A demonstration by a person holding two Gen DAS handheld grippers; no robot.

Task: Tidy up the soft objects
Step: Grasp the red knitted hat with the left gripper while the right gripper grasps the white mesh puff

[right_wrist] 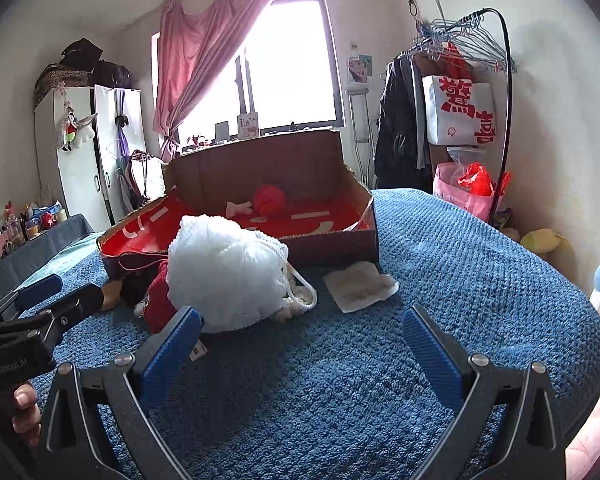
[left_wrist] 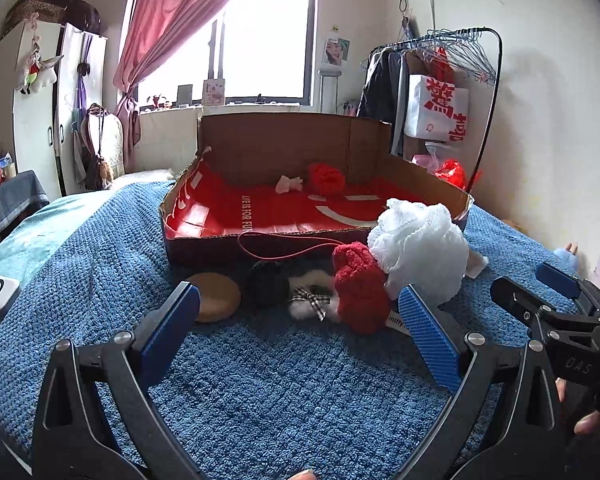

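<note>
**Soft things heaped at the box, both grippers waiting**

On the blue textured bedspread (left_wrist: 260, 380) a shallow cardboard box with a red printed lining (left_wrist: 284, 208) sits open at the top, its tall back flap standing up. It looks like the collecting place: a fluffy red pom-pom (left_wrist: 326, 177) and a small pale scrap of fabric (left_wrist: 288, 184) already lie inside, near the back wall.

The rest wait in a heap just in front of the box's near wall, within easy reach. A big white mesh bath puff (left_wrist: 418, 246) leans against the box's front corner; a red knitted piece (left_wrist: 360, 286) lies touching it on its left. Further left come a white fluffy item with a checked bow (left_wrist: 312, 300), a dark round ball (left_wrist: 266, 284) and a flat round tan pad (left_wrist: 214, 296). From the right-hand camera, a flat white rectangular cloth pad (right_wrist: 360, 286) lies apart from the heap, close to the box's right front corner.

The left gripper (left_wrist: 298, 328) hovers low over the bedspread, its jaws spread wide and empty, with the bow item and the red knit just beyond them; I'd guess one of those goes next. The right gripper (right_wrist: 302, 344) also has its jaws wide apart and holds nothing, though its left finger sits right by the edge of the white puff.
</note>
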